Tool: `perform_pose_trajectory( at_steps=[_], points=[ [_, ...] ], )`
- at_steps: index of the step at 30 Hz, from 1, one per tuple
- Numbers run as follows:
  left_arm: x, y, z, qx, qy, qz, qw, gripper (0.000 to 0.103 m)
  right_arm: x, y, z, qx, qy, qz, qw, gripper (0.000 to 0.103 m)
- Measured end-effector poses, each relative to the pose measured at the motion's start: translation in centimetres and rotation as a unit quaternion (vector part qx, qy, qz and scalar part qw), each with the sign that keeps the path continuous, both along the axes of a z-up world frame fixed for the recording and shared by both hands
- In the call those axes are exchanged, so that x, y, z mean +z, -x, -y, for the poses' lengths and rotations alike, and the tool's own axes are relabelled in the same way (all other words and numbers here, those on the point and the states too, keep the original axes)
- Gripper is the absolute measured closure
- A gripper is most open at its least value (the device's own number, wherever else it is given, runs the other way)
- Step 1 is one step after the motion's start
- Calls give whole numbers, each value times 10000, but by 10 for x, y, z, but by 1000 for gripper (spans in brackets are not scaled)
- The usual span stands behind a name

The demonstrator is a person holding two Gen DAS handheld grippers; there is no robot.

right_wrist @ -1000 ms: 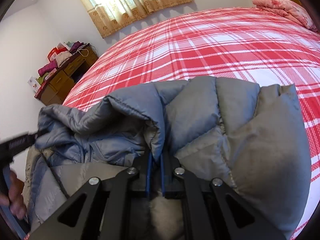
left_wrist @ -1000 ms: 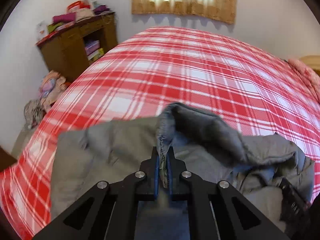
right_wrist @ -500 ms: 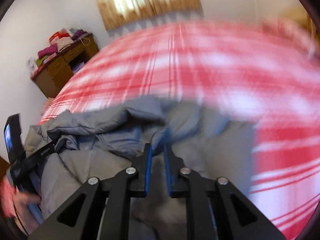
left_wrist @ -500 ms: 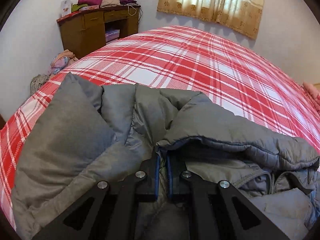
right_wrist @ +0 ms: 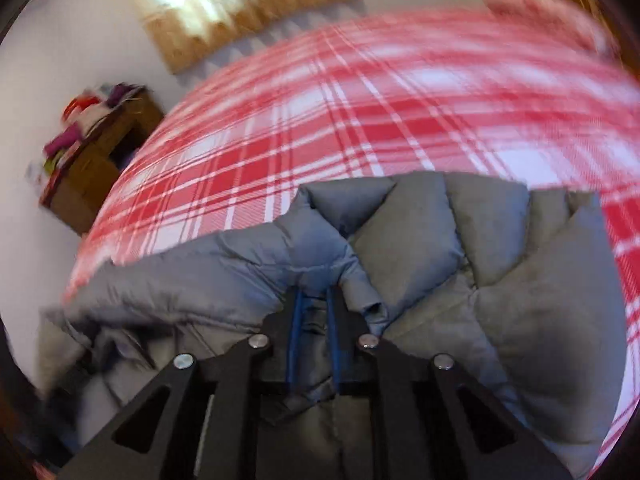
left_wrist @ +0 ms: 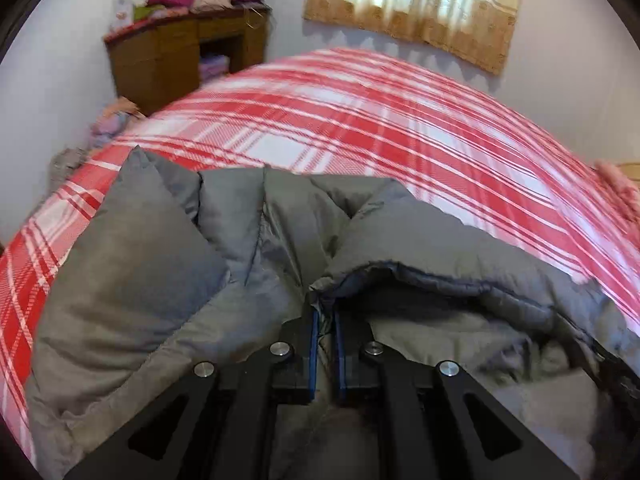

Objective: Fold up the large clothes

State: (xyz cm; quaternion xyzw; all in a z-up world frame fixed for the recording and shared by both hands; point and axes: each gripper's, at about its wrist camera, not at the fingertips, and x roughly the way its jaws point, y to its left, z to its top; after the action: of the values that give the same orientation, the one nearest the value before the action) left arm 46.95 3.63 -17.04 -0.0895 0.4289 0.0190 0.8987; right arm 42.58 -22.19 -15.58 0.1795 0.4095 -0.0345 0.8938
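Note:
A puffy grey quilted jacket [left_wrist: 140, 280] lies bunched on the red plaid bed [left_wrist: 360, 120]. My left gripper [left_wrist: 325, 308] is shut on a dark-trimmed edge of it, where a fold rolls over to the right. In the blurred right wrist view the same jacket [right_wrist: 520, 300] spreads under and to the right of my right gripper [right_wrist: 314, 294]. Its jaws are closing, a narrow gap still shows, and a fold of grey fabric sits between the blue pads [right_wrist: 297, 320].
The plaid bed [right_wrist: 320, 120] stretches away beyond the jacket. A wooden cabinet [left_wrist: 160, 60] piled with clothes stands at the back left by the wall, with a heap of clothes [left_wrist: 112, 120] on the floor. A curtained window [left_wrist: 420, 12] is behind, and a pink pillow [left_wrist: 616, 184] lies far right.
The jacket edge that my left gripper held up has come down and the jacket now lies spread wider on the bed. My right gripper's jaws parted slightly and it shifted, blurring its view.

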Motion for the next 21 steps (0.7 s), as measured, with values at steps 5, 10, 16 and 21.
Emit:
perform_pose_trajectory(
  at_steps=[5,10,16,21],
  points=[
    [30,35,-13,-370,-35,-26,9993,96,4,-1,-13,58,574,-38,9983,90],
    [82,24,-4,-534,488,562,9958,96,4,0,-8,42,452,57,9990,90],
    [64,-39,36,-651,231,316,9971,96,3,3,-9,47,432,114,9990,90],
    [10,-33,33,-704,-191,178,9972,96,2,5,-7,67,342,160,9993,90]
  ],
)
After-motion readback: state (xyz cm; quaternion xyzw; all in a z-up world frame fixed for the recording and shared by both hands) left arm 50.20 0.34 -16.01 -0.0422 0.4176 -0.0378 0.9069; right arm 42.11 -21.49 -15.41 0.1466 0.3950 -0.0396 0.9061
